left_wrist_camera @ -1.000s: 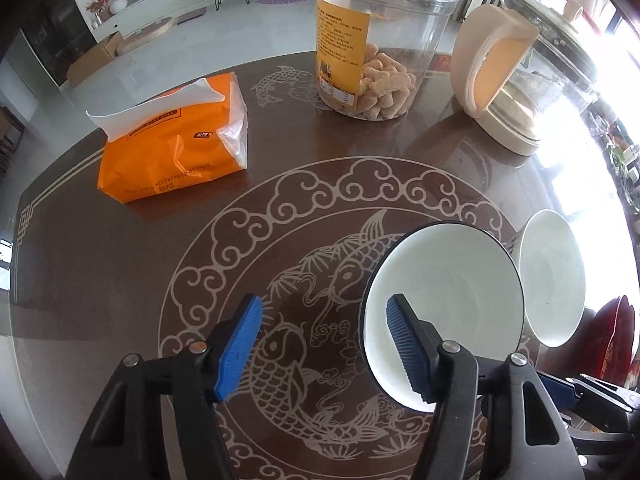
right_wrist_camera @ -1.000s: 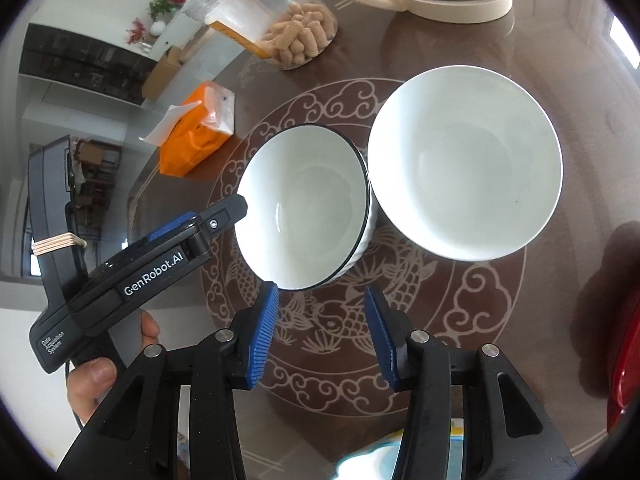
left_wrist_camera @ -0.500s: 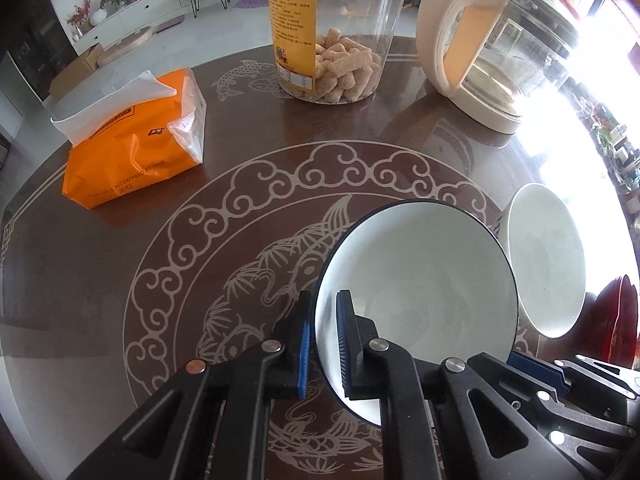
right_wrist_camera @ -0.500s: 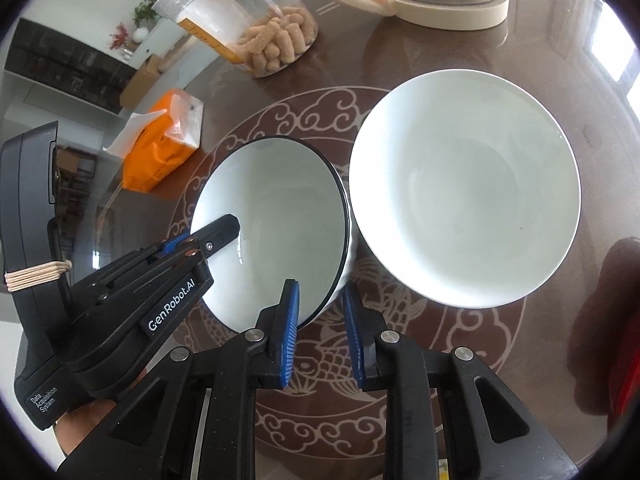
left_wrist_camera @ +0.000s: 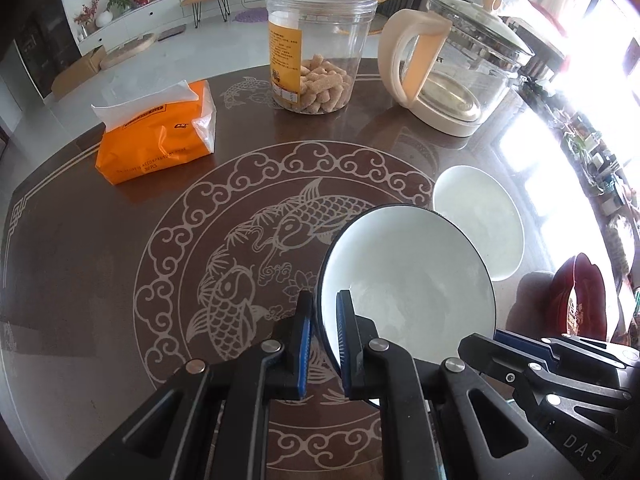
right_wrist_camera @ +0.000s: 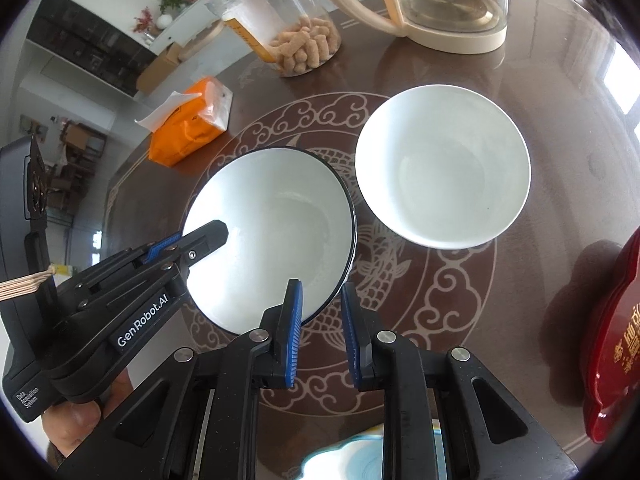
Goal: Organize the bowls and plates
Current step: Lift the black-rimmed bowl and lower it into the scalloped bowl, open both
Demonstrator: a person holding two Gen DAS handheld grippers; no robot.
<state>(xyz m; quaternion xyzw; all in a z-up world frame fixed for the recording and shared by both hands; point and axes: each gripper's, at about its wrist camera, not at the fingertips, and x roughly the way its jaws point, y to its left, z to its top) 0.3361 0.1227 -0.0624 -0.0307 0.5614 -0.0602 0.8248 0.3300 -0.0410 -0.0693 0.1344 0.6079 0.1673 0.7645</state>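
Left wrist view. Pinches the rim of the black-rimmed bowl [left_wrist_camera: 408, 280] with the left tool [left_wrist_camera: 324, 300], 1 blue pad inside the rim and 1 outside, having just drawn the jaws shut on it. Keeps the bowl's white hollow just right of the tool's tip, above the fish medallion of the brown counter [left_wrist_camera: 80, 260]. Cannot tell whether resting or raised. Beyond that bowl, further right of the tool: a plain white bowl [left_wrist_camera: 480, 224], upright on the counter, its near edge hidden behind the black rim. Far ahead of the tool: a clear snack jar [left_wrist_camera: 320, 48] and, to its right, a glass kettle [left_wrist_camera: 452, 68] with a cream handle. Ahead and to the left: an orange tissue pack [left_wrist_camera: 156, 144]. At the far right edge: a red tin [left_wrist_camera: 576, 300].

Right wrist view. Clamps the same bowl with the right tool [right_wrist_camera: 320, 286] at the rim nearest the camera, 1 pad over the white inside and 1 against the outer wall, after just closing the jaws there too. Shows the left tool reaching in from the left onto the opposite side of the rim, with part of a hand [right_wrist_camera: 76, 420] below its black body. Places the white bowl ahead and right of the right tool, close beside the held bowl with a strip of counter between them.
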